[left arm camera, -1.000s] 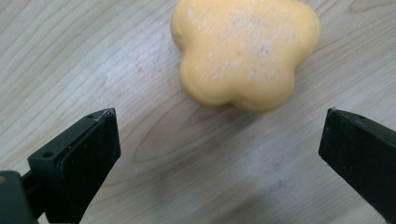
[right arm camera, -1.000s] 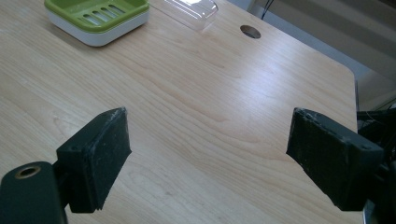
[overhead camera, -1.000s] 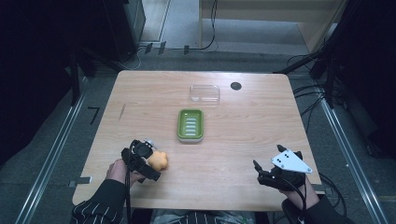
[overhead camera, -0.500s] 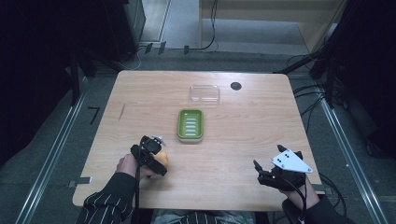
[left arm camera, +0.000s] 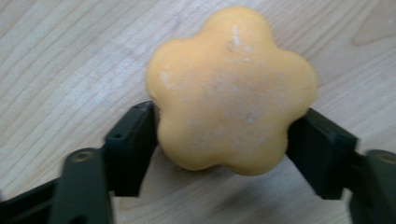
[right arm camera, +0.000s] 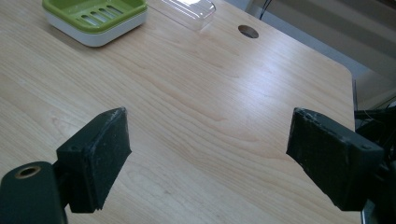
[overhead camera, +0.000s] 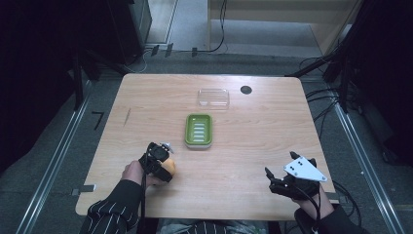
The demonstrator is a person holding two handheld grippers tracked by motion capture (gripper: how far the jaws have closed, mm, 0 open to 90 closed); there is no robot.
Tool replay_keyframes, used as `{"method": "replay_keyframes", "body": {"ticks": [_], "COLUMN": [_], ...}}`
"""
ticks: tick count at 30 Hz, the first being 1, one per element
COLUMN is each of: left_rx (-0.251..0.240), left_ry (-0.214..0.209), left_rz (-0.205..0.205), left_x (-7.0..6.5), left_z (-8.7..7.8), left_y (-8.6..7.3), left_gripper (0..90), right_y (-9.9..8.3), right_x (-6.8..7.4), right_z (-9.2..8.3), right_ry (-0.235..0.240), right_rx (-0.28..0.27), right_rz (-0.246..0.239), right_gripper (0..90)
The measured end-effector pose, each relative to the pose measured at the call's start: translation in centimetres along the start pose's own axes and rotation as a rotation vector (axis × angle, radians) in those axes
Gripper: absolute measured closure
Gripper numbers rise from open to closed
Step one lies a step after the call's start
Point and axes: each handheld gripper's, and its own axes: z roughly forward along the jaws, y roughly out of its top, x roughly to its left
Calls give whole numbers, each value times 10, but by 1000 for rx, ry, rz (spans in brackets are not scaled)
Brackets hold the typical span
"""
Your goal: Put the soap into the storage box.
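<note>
Revealing flower-shaped orange soap (left arm camera: 231, 88) between left tongs (left arm camera: 224, 140).

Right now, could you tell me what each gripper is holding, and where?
The left gripper clamps the orange flower-shaped soap across its sides; the right gripper is open, holding nothing.

Wooden table (overhead camera: 146, 97) with soap dish (overhead camera: 198, 130), lid (overhead camera: 213, 97)

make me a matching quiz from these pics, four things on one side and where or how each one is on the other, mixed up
Things:
1. orange flower-shaped soap
2. green soap dish
3. clear lid
4. right gripper

States:
A. open over bare wood, holding nothing
B. middle of the table, empty
C. gripped between the left gripper's jaws
D. toward the far edge, beside a round hole

Pairs: 1-C, 2-B, 3-D, 4-A
</note>
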Motion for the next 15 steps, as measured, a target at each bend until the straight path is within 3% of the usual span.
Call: {"method": "replay_keyframes", "body": {"ticks": [5,15], "left_rx": [-6,-20], "left_ry": [0,0], "left_rz": [1,16], "left_x": [1,2], "left_z": [-1,-2], "left_y": [-2,-4], "left_gripper": [387,394], "right_y": [0,0], "right_x": [0,-1], "right_z": [0,0], "right_ry": [3,2], "right_rx": [1,0], "right_rz": [1,1], "right_gripper": [137,137]}}
